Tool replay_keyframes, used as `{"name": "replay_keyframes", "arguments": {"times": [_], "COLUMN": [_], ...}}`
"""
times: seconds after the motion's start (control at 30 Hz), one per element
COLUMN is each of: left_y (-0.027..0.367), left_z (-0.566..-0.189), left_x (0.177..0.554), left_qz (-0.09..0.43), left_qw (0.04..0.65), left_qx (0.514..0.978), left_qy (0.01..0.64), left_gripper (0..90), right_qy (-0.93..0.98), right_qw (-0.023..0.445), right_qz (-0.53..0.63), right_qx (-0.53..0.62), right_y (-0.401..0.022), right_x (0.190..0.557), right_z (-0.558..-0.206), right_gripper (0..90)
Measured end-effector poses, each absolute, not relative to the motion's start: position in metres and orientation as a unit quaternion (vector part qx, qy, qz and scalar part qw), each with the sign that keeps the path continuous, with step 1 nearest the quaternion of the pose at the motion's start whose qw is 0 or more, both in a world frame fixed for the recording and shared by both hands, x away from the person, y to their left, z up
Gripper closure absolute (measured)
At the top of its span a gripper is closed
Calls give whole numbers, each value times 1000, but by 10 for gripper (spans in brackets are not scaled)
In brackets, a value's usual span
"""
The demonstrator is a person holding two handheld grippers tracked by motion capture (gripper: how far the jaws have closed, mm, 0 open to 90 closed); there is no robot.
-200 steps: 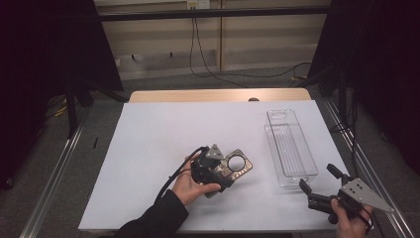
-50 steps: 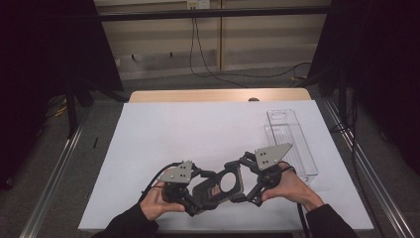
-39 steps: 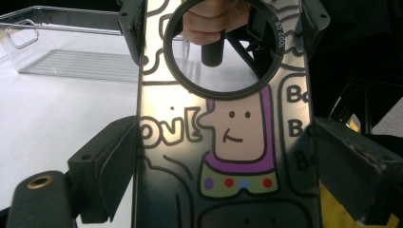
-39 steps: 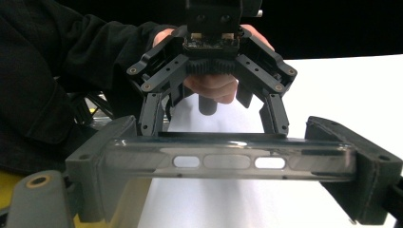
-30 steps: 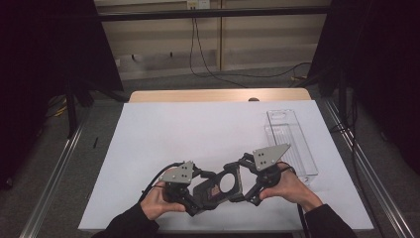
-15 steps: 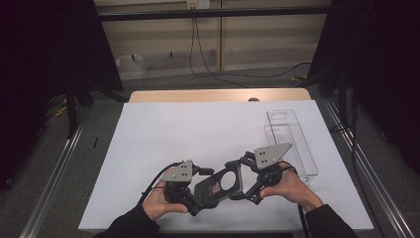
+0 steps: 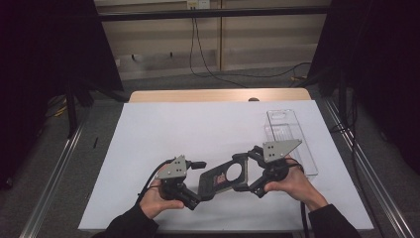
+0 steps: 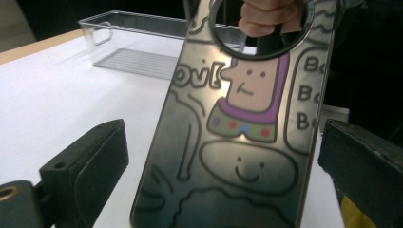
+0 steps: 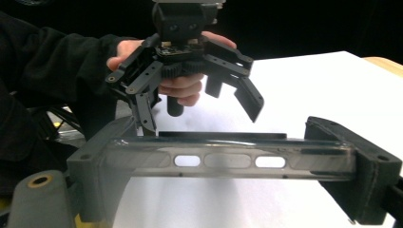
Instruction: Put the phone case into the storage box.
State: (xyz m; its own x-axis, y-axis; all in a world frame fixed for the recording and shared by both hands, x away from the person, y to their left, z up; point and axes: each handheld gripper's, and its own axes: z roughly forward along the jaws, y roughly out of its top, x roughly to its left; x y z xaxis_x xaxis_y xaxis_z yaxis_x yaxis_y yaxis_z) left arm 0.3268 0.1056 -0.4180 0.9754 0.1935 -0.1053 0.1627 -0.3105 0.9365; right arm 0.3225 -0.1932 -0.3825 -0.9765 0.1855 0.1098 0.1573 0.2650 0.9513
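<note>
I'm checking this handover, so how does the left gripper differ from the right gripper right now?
The left gripper's fingers stand clear of the phone case, having just been opening; the right gripper's fingers press on two opposite edges of it. The left gripper is at the case's plain end, the right gripper at the end with the round hole. Both are hand-held and face each other across the case.

The phone case (image 8: 237, 137) is dark and glossy, drawn over with black-outlined cartoons: a peach face above a purple collar dotted red and blue, a smiling blob below it, and lettering along the edges. Both claws are black, the left claw (image 7: 190, 198) and right claw (image 7: 247, 181) each topped by a grey plate. The tabletop (image 7: 198, 129) is white, with a clear plastic tray (image 7: 292, 141) on it.
</note>
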Motion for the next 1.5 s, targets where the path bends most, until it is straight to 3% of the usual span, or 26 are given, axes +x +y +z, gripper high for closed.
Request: {"name": "replay_keyframes", "arguments": {"times": [0.53,0.73,0.8,1.13,1.5], "left_y": [125,143,149,170,195], "left_z": [-416,-417,-417,-421,-420], "left_x": [326,323,322,319,309], "left_qz": [60,108,145,191,204], "left_qw": [573,578,578,582,599], "left_qx": [797,777,768,738,711], "left_qy": [182,223,235,283,306], "left_gripper": [21,22,22,16,11], "right_qy": [783,779,778,764,751], "right_qw": [48,57,60,80,97], "right_qz": [596,596,596,601,602], "right_qx": [171,186,191,220,251], "right_y": [-210,-215,-217,-232,-245], "right_x": [326,326,326,328,329], "right_z": [-377,-375,-374,-369,-364], "right_gripper": [118,118,118,118,117]}}
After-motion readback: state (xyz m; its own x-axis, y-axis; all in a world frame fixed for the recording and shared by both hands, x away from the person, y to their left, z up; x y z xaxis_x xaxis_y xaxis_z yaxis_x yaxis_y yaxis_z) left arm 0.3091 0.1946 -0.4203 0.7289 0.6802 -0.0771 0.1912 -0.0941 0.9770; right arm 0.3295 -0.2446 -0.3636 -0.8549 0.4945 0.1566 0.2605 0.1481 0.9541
